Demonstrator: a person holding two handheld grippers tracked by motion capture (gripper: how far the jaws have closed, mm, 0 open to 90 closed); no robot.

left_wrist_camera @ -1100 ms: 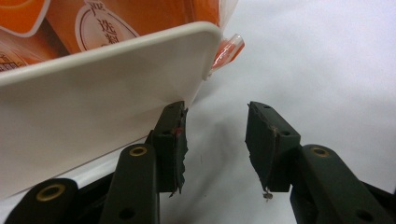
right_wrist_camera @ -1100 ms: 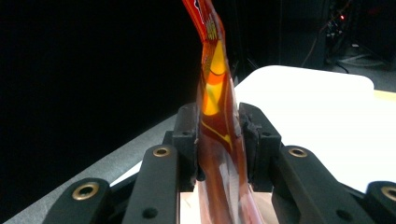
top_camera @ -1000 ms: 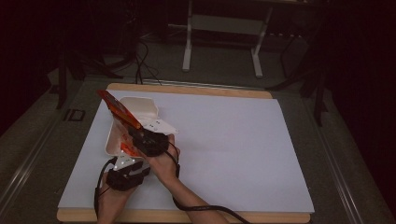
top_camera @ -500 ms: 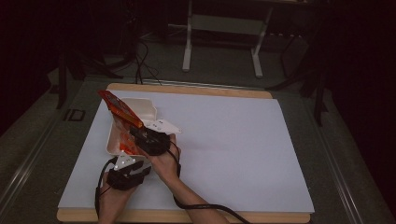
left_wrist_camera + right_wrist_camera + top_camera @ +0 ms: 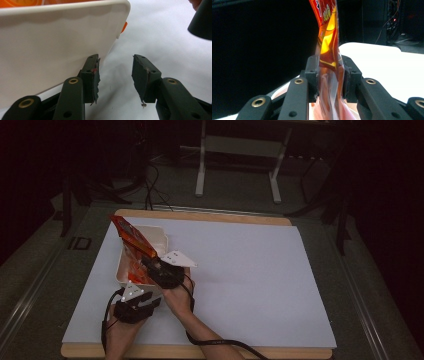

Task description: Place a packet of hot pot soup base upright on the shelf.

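A red and orange snack packet (image 5: 132, 237) stands tilted over a white rectangular box (image 5: 159, 237) at the table's left. My right gripper (image 5: 149, 264) is shut on the packet's lower part; in the right gripper view the packet (image 5: 327, 37) rises between the pressed jaws of the right gripper (image 5: 331, 75). My left gripper (image 5: 140, 296) sits just in front of the box's near end, open. In the left gripper view the left gripper (image 5: 115, 75) has its jaws spread, with the box wall (image 5: 50, 42) beside its left jaw and nothing between them.
The white sheet (image 5: 240, 270) covers a wooden board (image 5: 200, 215), with wide bare room to the right of the box. A metal stand (image 5: 237, 150) and cables (image 5: 150, 180) lie on the floor beyond the table's far edge.
The right gripper has shifted slightly toward the box with the packet still held. The left gripper has barely moved.
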